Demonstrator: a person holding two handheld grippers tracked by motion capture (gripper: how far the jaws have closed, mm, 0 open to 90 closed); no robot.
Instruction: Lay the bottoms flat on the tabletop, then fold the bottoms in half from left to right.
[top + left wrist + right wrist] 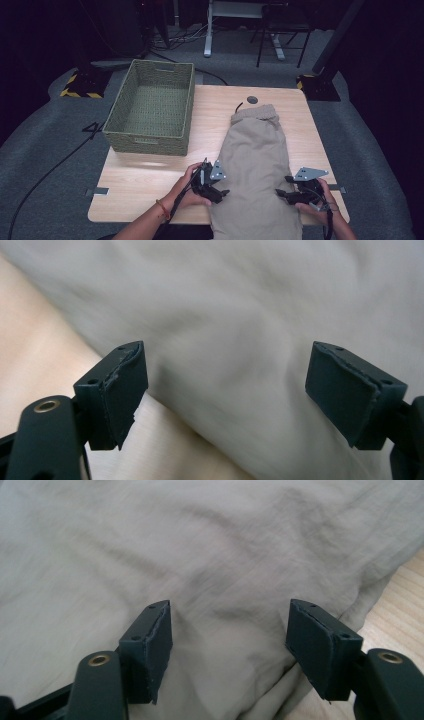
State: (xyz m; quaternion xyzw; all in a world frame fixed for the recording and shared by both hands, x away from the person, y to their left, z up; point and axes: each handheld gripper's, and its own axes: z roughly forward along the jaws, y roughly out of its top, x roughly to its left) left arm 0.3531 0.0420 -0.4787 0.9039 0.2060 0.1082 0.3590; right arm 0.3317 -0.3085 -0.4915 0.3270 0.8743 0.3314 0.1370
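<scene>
Beige trousers (256,165) lie lengthwise on the wooden table (150,175), folded leg on leg, waistband at the far end, legs hanging over the near edge. My left gripper (223,193) sits at the cloth's left edge, jaws open, pointing right. In the left gripper view the pale fabric (240,330) spans the gap between the fingers (122,390), with bare table at the left. My right gripper (281,192) rests at the right edge, pointing left, open. In the right gripper view its fingers (150,645) hover over wrinkled cloth (200,555) near the hem.
A green woven basket (152,106) stands empty at the table's far left. A dark round grommet (252,100) and a cord lie beyond the waistband. Bare wood (400,615) shows right of the trousers. Cables and stand legs cover the floor behind.
</scene>
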